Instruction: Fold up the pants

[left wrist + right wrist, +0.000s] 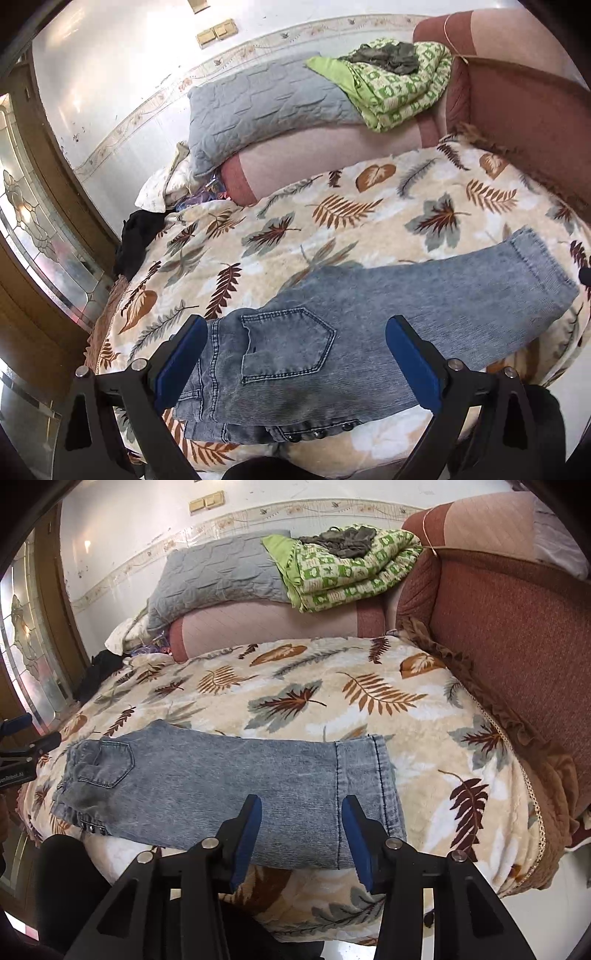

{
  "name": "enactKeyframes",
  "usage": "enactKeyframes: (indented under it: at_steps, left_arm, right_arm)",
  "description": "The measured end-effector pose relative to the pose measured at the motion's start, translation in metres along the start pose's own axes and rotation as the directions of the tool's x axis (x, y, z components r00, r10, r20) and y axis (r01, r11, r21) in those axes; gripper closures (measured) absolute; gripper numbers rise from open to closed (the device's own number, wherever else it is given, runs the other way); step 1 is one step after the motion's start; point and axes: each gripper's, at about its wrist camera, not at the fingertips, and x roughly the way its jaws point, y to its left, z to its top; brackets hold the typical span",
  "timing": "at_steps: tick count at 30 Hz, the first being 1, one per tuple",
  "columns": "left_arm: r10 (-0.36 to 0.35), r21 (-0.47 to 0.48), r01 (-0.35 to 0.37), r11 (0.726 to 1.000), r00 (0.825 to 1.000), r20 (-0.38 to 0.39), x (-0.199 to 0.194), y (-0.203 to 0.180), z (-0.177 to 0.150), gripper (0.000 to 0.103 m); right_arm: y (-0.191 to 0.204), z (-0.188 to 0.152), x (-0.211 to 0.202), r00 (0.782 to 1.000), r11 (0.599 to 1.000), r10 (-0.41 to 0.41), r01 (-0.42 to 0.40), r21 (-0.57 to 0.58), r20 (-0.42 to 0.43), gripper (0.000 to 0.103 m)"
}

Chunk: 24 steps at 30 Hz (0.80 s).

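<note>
Light blue jeans [369,325] lie flat on the leaf-print blanket [295,221], legs stacked, waist to the left, hems to the right. In the left wrist view my left gripper [295,325] is open, jaws wide apart above the waist and back pocket [284,343], holding nothing. In the right wrist view the jeans [221,775] lie across the blanket [332,701]. My right gripper [301,805] is open above the hem end, holding nothing. The left gripper [22,746] shows at the left edge.
A grey quilted pillow [258,107] and a folded green blanket [399,85] lie on the sofa back behind. A red sofa arm [509,635] stands at the right. Dark clothing [136,236] lies at the blanket's left edge. A glass door [29,221] is at the left.
</note>
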Motion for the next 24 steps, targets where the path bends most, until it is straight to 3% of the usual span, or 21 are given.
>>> enactKeyframes:
  at_steps: [24]
  left_arm:
    - [-0.040,-0.031,0.039,0.999,0.999,-0.012,0.003,-0.004,0.006,0.005]
  right_arm:
    - [-0.010,-0.007,0.009,1.000,0.999,0.003,-0.002,0.032,-0.031,0.054]
